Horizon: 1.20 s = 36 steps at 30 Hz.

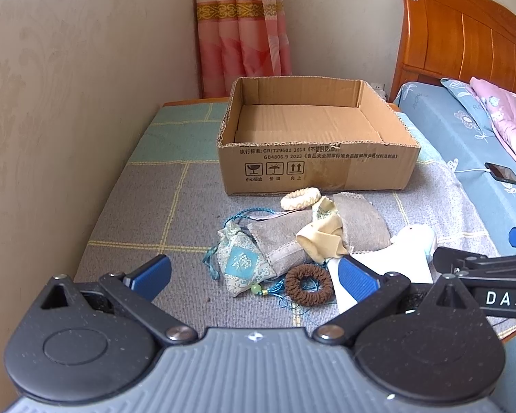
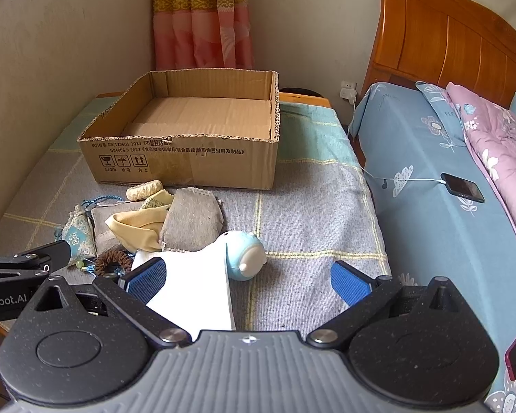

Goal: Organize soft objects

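Hovering low over the checked cloth (image 1: 148, 206), left gripper (image 1: 254, 277), with both blue pads spread wide apart and gripping nothing. Sitting between those pads, at 12 o'clock from the tool: embroidered sachet (image 1: 239, 263) with teal cord, and brown hair ring (image 1: 308, 285) at about 1 o'clock, just beside the right pad. Lying a little further toward 12 o'clock, two grey pouches (image 1: 326, 234), with a cream cloth (image 1: 321, 237) draped across them. Resting beyond these, just before the front wall of the box, a cream knitted ring (image 1: 300, 198). Standing at 12 o'clock at the far part of the cloth, open cardboard box (image 1: 313, 168), showing only its bare floor.

Hanging to the right of the pile, right gripper (image 2: 249, 282), jaws also wide apart, clamping nothing. Lying between its pads, nearer the left one and partly behind it, a white cloth (image 2: 196, 292); touching or only overlapping that pad, cannot tell. Sitting at 12 o'clock from this tool, touching the far edge of the white cloth, a pale blue round toy (image 2: 247, 249). Lying at 2 o'clock, on the blue flowered bed sheet (image 2: 412, 158), a dark phone (image 2: 462, 187) with a white cable plugged in. Hanging at the back, at 11 o'clock, pink curtain (image 2: 203, 17); rising at 1 o'clock, wooden headboard (image 2: 440, 34).
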Motion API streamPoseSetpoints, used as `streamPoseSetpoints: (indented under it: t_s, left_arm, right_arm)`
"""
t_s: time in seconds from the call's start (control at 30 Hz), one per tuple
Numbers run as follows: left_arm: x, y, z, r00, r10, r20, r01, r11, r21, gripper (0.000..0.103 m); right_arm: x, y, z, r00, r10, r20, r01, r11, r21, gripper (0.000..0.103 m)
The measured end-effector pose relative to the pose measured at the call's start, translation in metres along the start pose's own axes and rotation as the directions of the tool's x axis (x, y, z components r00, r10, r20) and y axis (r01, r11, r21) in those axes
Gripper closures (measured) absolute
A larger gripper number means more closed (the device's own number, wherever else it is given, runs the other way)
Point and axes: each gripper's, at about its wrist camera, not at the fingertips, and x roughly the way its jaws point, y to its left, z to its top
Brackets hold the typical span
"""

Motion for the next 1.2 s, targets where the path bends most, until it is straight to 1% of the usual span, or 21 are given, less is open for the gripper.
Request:
streamPoseSetpoints:
  t_s: [1.2]
  left_arm:
    - [0.0005,-0.0007,-0.0002,1.000,-0.001,0.000,0.001,1.000,0.001,0.001]
  right_arm:
    - [-0.0007,0.0003,0.0002,1.000,-0.004,-0.006,0.004,1.000,-0.002,0.000]
